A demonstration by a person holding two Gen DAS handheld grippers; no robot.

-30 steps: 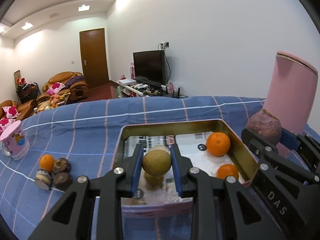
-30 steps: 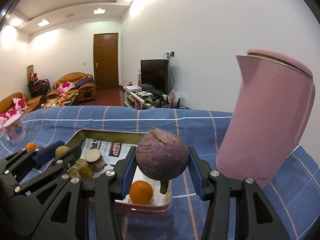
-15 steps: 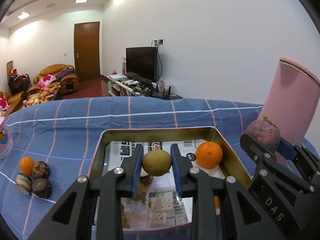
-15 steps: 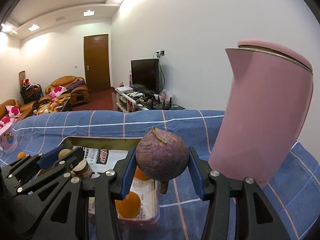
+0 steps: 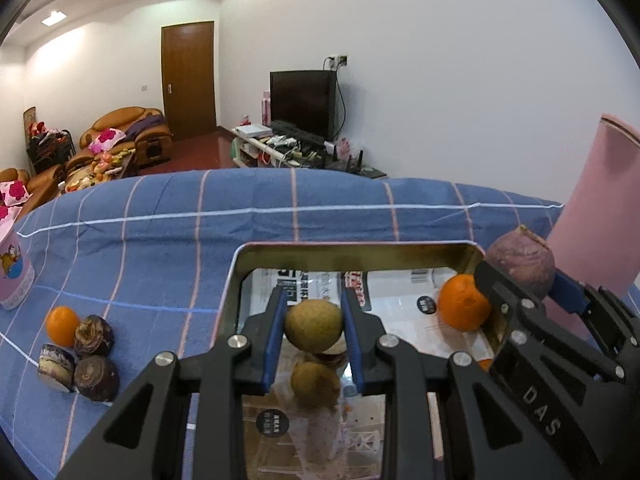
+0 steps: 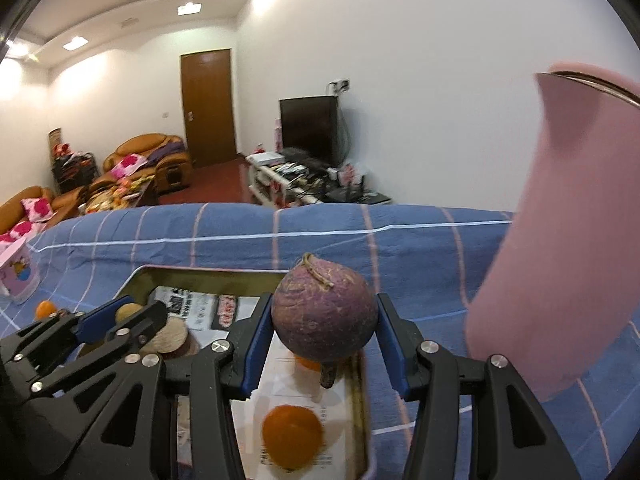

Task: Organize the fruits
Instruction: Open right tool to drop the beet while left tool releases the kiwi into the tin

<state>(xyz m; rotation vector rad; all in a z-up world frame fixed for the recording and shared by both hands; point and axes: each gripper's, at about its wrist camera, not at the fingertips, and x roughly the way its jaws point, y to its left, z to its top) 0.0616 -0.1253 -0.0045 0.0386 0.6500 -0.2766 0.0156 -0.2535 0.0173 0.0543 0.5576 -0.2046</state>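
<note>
Two tools pinching fruit: left tool (image 5: pixel 313 326) a brown fruit (image 5: pixel 313 325), right tool (image 6: pixel 322 334) a purple fruit (image 6: pixel 324 316).

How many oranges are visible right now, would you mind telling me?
3, possibly more hidden: one orange on the cloth left of the tray, one in the tray's far right, one nearer.

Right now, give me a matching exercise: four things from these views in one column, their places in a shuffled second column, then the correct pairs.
Things:
1. brown-green fruit
2. purple fruit
3. lone orange
4. pink kettle

Places:
A. on the blue cloth, right of the tin tray
B. in the left gripper
C. on the cloth beside the dark fruits
D. in the right gripper

Pairs: 1-B, 2-D, 3-C, 4-A
</note>
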